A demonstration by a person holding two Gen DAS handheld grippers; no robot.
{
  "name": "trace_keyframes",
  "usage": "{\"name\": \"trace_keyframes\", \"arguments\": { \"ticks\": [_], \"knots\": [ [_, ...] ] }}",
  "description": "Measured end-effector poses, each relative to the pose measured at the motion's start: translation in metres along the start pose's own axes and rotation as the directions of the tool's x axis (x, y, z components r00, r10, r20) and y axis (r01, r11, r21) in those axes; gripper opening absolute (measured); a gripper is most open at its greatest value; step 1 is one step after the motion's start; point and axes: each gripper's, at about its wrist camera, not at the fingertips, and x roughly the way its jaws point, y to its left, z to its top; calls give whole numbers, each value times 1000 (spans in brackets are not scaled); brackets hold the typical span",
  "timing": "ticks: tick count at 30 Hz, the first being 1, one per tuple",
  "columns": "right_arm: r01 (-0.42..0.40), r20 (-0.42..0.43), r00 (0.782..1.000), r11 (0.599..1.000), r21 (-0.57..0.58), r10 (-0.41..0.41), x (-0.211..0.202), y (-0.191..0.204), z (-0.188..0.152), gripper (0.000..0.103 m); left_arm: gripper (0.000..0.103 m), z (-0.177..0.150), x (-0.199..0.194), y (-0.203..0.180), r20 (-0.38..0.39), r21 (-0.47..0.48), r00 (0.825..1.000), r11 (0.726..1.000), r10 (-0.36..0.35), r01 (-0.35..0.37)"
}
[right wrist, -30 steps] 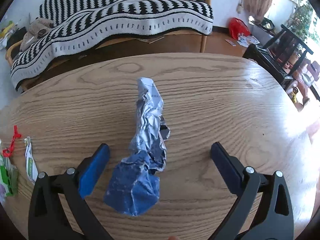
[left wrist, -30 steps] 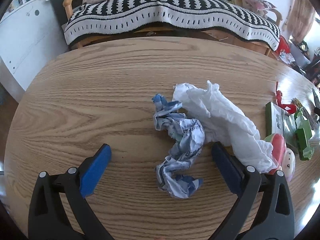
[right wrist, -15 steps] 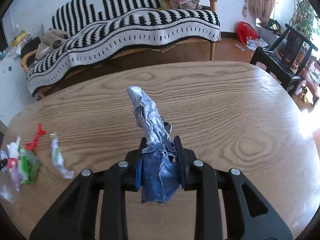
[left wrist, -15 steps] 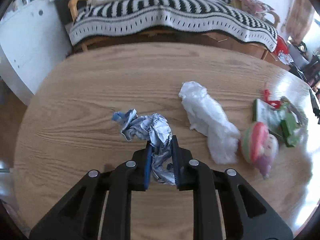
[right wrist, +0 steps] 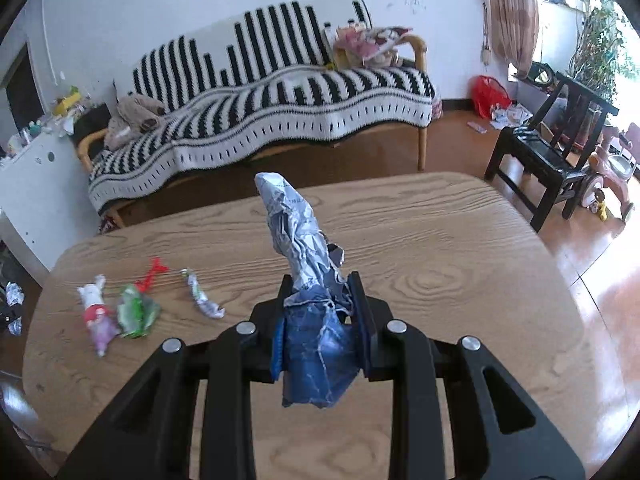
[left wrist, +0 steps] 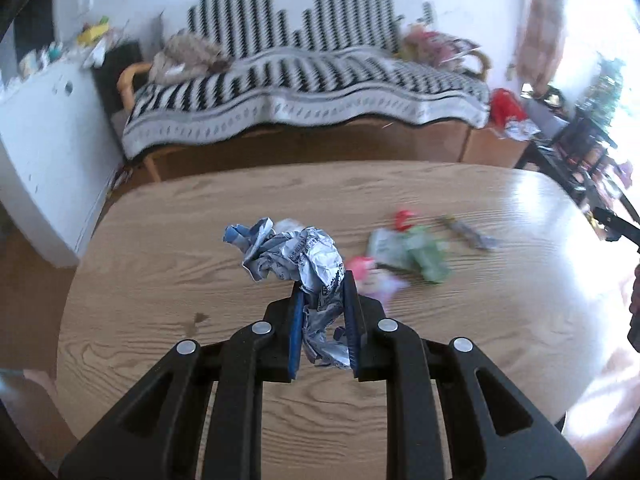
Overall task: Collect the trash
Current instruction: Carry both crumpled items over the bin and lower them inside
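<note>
A: Carrying now, both sides loaded. The left gripper (left wrist: 322,292) has its jaws pinching a crumpled wrapper (left wrist: 296,258), and most of the wad bulges out past the tips, up off the table (left wrist: 160,272).

B: Same story on the right. The right gripper (right wrist: 320,294) is clamped on a long foil pack (right wrist: 304,280): blue end hanging below the pads, silver end sticking straight up and forward.

A: So how do you carry these well?

B: I'd say keep the squeeze steady and move smoothly. Crinkled foil is light but springy, and the long pack has a lot of overhang; a jerk could swing it loose. The left view is blurred, which suggests quick travel.

A: More litter on the table?

B: Plenty. From the right camera: a small pink-and-white packet (right wrist: 96,316), a green wrapper (right wrist: 136,312) just beside it, a red twist (right wrist: 154,270) behind, and a small silver scrap (right wrist: 204,296) a little apart. All lying loose, well left of the right gripper.

A: And a bin? A bag?

B: None in either view. No container shows on the table, so I can't say where these go. Behind it there's only a sofa (right wrist: 280,100) under a striped throw and a dark chair (right wrist: 552,148).

A: Then the drop-off is out of frame.
</note>
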Motion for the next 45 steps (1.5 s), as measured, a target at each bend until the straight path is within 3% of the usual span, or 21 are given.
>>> {"name": "trace_keyframes", "arguments": {
  "ticks": [4, 8, 12, 16, 19, 21, 25, 30, 33, 35, 40, 45],
  "knots": [
    [9, 55, 998, 1000, 5, -9, -62, -19, -14, 27, 17, -8, -28, -57, 32, 53, 995, 994, -98, 96],
    [31, 89, 996, 999, 13, -32, -125, -45, -43, 28, 17, -32, -49, -136, 13, 127, 969, 962, -246, 242],
    [69, 62, 996, 997, 42, -71, -167, -75, -82, 28, 17, -72, -59, -222, -65, 196, 919, 898, -390, 395],
    [85, 36, 995, 992, 94, -89, -194, -102, -144, 28, 17, -135, -60, -299, -173, 226, 849, 819, -500, 528],
    [91, -44, 995, 982, 165, -85, -186, -118, -200, 28, 17, -181, -48, -341, -272, 257, 810, 772, -520, 582],
    [93, -71, 994, 966, 241, -78, -181, -123, -244, 28, 17, -207, -33, -359, -324, 265, 797, 760, -509, 593],
    [75, -102, 994, 927, 368, -40, -177, -135, -305, 28, 17, -241, -9, -381, -387, 273, 783, 751, -487, 601],
    [110, -198, 980, 889, 444, -22, -150, -151, -351, 28, 17, -269, 19, -386, -423, 280, 776, 748, -467, 602],
    [130, -245, 969, 884, 450, -17, -135, -153, -364, 28, 17, -293, 30, -387, -415, 379, 804, 723, -425, 578],
    [136, -273, 962, 884, 447, -9, -126, -154, -371, 28, 17, -300, 42, -390, -459, 369, 788, 719, -410, 589],
    [141, -307, 952, 881, 452, 5, -113, -153, -377, 28, 17, -298, 53, -387, -471, 328, 775, 732, -421, 597],
    [144, -314, 949, 884, 444, 3, -110, -149, -376, 28, 17, -299, 54, -384, -478, 322, 768, 728, -426, 605]
  ]
}}
